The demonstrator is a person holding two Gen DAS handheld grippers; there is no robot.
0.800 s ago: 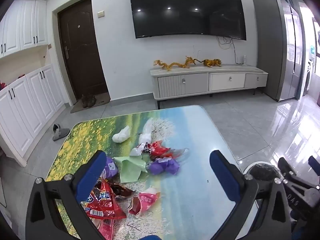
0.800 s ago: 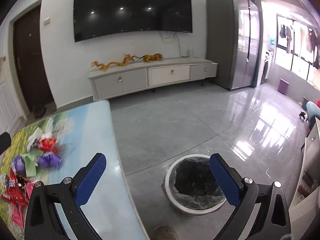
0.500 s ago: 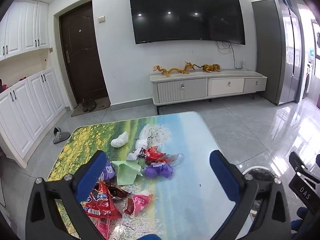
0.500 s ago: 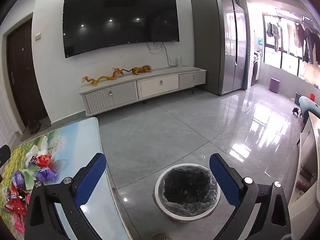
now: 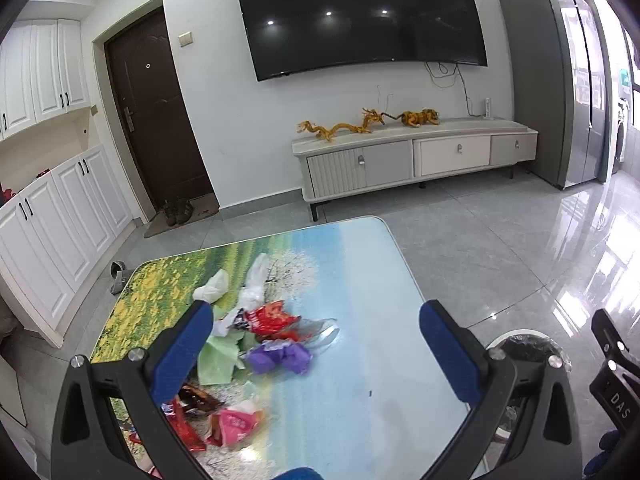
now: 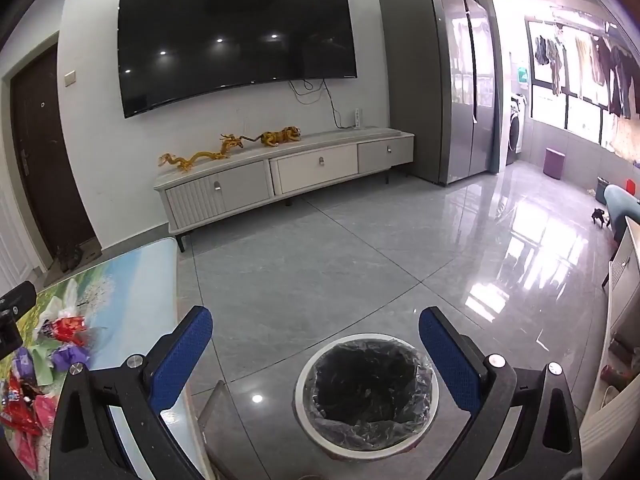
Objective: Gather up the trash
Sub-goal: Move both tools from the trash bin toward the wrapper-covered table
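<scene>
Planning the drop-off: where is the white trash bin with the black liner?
The white trash bin stands on the grey floor right of the table, framed between the open right gripper's fingers.

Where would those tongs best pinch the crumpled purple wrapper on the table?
Probably across its bunched middle, coming down from above. The purple wrapper lies low and crumpled on the table, so only its raised folds offer a hold. Its right side faces bare tabletop, while a green paper and a red wrapper crowd its left and far sides. The left tongs are open and empty.
</scene>
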